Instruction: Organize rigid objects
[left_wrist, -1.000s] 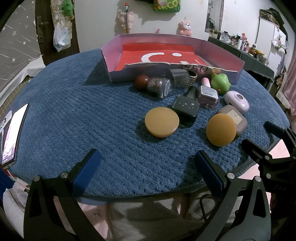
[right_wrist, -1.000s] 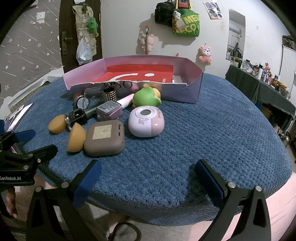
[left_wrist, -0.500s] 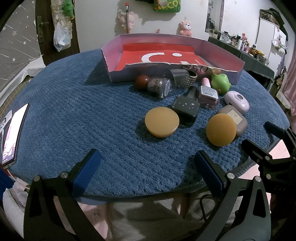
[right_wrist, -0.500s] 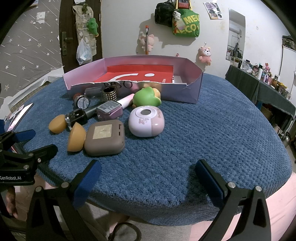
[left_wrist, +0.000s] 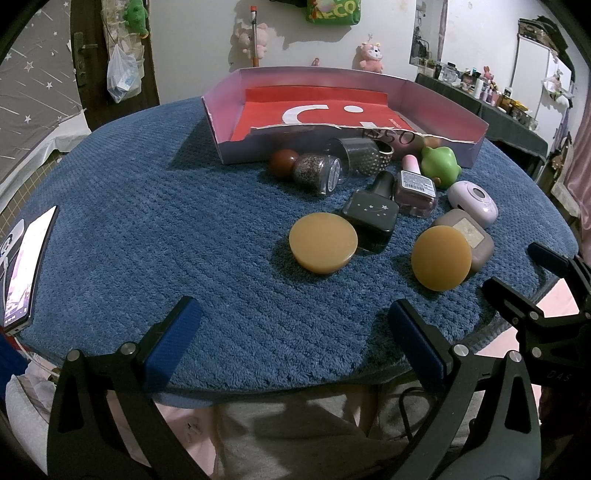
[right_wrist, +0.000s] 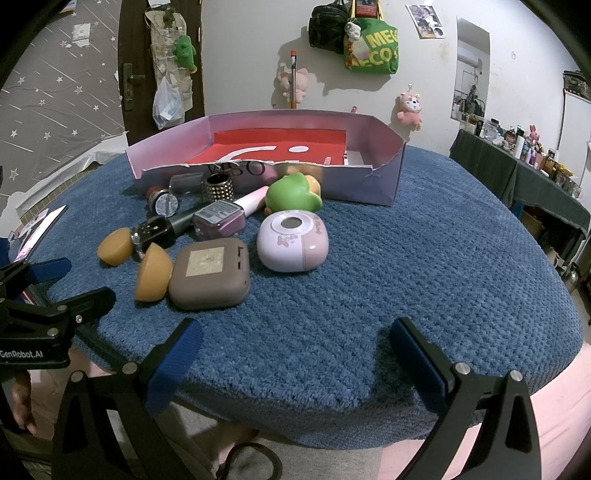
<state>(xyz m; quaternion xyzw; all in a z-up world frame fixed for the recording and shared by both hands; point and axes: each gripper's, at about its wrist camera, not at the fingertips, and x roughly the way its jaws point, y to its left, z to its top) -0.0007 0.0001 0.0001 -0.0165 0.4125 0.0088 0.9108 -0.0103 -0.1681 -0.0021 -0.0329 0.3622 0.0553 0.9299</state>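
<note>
A pink box with a red floor (left_wrist: 332, 107) (right_wrist: 280, 147) stands at the back of the round blue table. In front of it lie two amber discs (left_wrist: 323, 242) (left_wrist: 441, 256), a dark bottle (left_wrist: 371, 214), a pink bottle (left_wrist: 415, 186), a green toy (left_wrist: 439, 164) (right_wrist: 293, 194), a taupe case (right_wrist: 208, 273), a lilac case (right_wrist: 291, 240), a glitter jar (left_wrist: 317, 171) and a studded cup (left_wrist: 364, 155). My left gripper (left_wrist: 291, 328) is open and empty at the near edge. My right gripper (right_wrist: 293, 343) is open and empty at the near edge, right of the pile.
A phone (left_wrist: 26, 266) lies at the table's left edge. The table is covered in blue cloth (right_wrist: 424, 240). A dark shelf with bottles (right_wrist: 524, 162) stands to the right. Toys and a green bag (right_wrist: 371, 48) hang on the back wall.
</note>
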